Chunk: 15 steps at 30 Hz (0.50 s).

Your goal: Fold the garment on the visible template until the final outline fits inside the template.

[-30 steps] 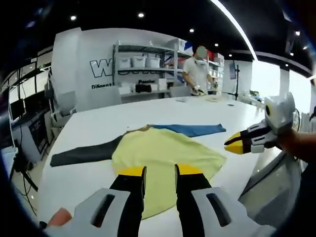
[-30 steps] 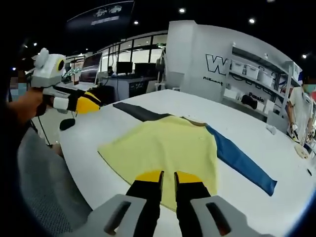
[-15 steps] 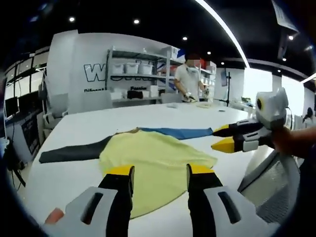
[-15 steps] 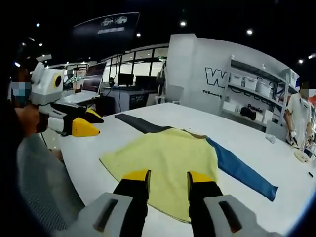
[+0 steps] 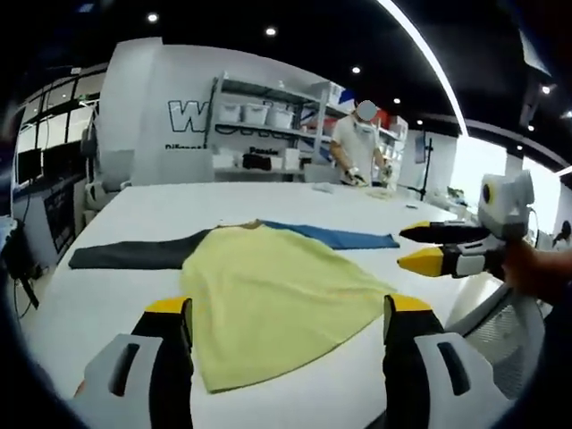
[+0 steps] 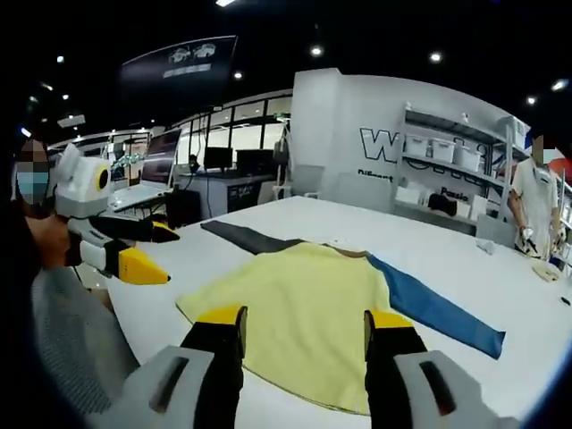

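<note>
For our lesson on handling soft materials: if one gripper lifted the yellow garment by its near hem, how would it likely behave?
The garment lies flat and thin on the white table, so it would probably droop rather than hold shape. Its dark sleeve and blue sleeve spread wide, so they would likely drag. It looks light; both open grippers could probably manage it.

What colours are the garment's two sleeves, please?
One sleeve is blue, the other sleeve dark grey; clearest in the right gripper view.

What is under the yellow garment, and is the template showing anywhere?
The yellow garment lies flat on the white table, with a dark sleeve and a blue sleeve spread to either side. No template outline shows around it; whatever lies beneath the fabric is covered.
</note>
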Each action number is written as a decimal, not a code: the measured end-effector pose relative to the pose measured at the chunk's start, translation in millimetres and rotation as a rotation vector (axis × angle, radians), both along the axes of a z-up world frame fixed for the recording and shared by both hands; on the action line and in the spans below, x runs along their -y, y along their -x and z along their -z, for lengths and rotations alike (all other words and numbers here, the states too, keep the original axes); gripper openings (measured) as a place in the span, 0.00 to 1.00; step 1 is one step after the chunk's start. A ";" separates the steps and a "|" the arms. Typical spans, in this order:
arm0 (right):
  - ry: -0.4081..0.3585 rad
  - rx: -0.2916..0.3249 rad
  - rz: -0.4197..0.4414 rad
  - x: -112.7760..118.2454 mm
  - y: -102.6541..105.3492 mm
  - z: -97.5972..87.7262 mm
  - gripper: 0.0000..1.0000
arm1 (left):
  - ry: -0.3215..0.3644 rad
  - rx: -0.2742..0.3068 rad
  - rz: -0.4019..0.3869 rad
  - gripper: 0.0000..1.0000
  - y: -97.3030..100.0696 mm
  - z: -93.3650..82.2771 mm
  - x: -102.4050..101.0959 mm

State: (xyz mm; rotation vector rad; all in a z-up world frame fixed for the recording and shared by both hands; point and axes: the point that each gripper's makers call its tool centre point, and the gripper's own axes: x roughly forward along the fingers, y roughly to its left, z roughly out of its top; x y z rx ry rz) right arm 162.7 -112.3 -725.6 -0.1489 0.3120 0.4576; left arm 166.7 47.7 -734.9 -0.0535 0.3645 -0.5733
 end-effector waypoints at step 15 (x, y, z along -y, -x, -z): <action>0.037 0.019 -0.025 -2.8 -27.6 -14.3 0.53 | 0.010 -0.075 0.045 0.88 -1.1 16.0 11.1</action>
